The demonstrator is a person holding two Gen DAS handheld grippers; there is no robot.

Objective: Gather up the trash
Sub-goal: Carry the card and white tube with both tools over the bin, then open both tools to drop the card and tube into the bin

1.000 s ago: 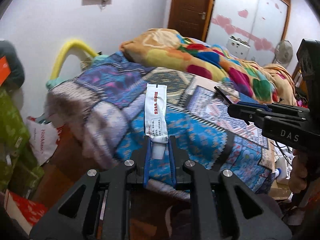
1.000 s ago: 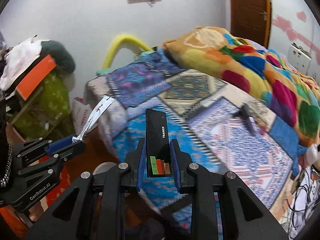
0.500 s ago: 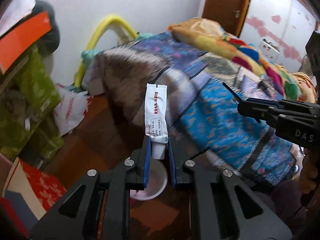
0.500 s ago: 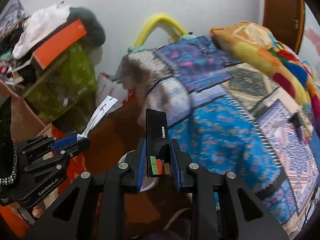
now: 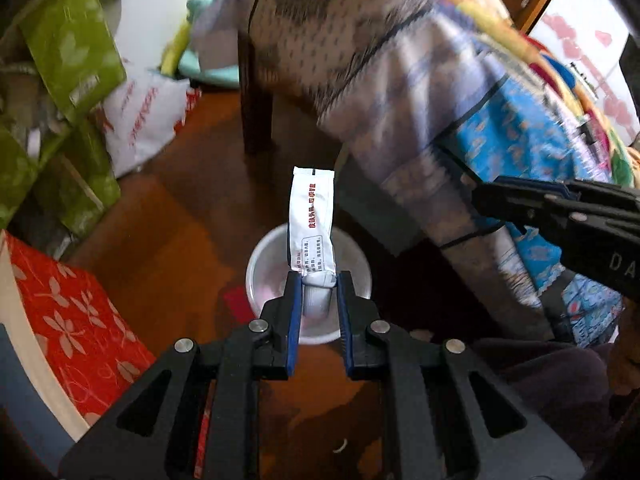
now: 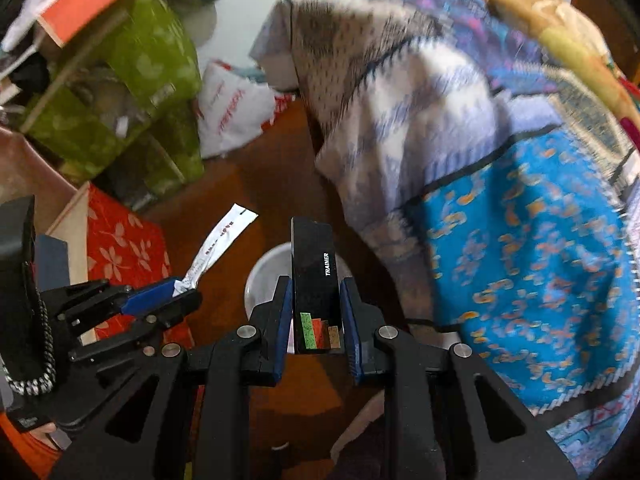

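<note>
A bed covered with a patchwork blanket of blue, grey and purple patterned cloth [image 5: 460,92] fills the right and upper part of both views, and its edge hangs down toward the brown wooden floor [image 5: 168,240]. At the left stand green bags with a pale leaf print [image 6: 132,92], a white plastic bag with red letters [image 5: 140,120] and a red box with a white flower pattern [image 5: 76,328]. On the floor, just beside the hanging blanket, sits a small round white plastic bin [image 5: 356,264]. The left hand-held gripper [image 5: 318,292] pinches the crumpled lower end of a white paper sachet with red print [image 5: 312,220], which stands up over the bin. The right hand-held gripper [image 6: 314,312] is pressed on the lower part of a flat black box with the word TRAINER and green, red and tan stripes [image 6: 314,280], also held over the bin [image 6: 264,272]. The two hand-held grippers are near each other, apart, both pointing steeply down
</note>
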